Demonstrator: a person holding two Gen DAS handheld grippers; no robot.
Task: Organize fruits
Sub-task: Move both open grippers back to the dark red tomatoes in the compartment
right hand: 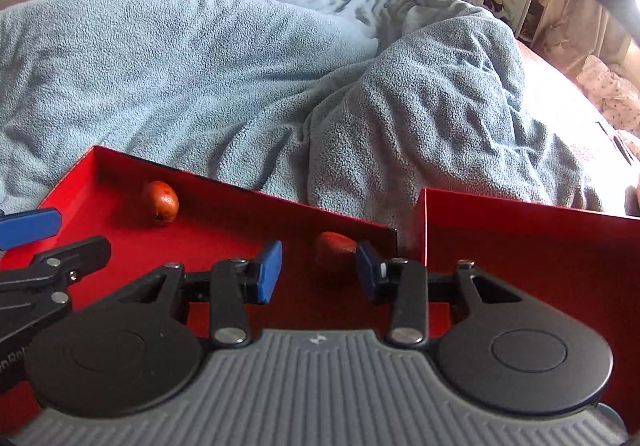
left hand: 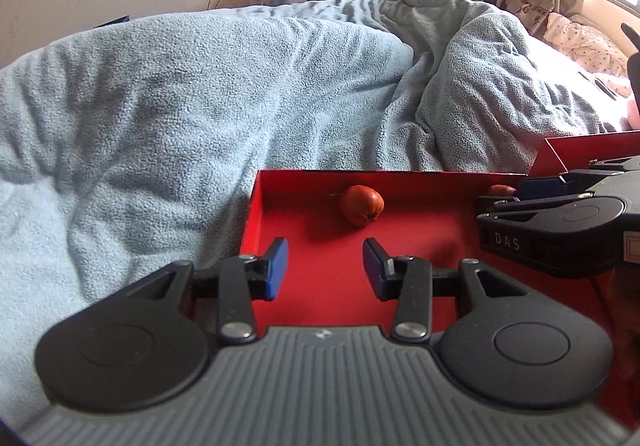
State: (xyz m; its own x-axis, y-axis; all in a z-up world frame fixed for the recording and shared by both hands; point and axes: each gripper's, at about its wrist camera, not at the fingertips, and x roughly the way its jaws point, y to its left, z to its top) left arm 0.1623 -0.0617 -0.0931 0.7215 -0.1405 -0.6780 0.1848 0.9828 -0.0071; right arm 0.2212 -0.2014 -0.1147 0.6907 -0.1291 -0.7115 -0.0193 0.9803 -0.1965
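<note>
Both pairs of tongs, left tongs [left hand: 325,266] and right tongs [right hand: 319,272], stand apart and empty over the red tray [right hand: 224,222]; the right straddles the near fruit [right hand: 334,250] at lower centre without pinching, so closing comes next, while the far fruit [left hand: 362,205] waits by the back wall.

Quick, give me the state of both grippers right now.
Left gripper: open, holding nothing, above the red box.
Right gripper: open, a small red fruit just ahead between its fingers, not gripped.
</note>
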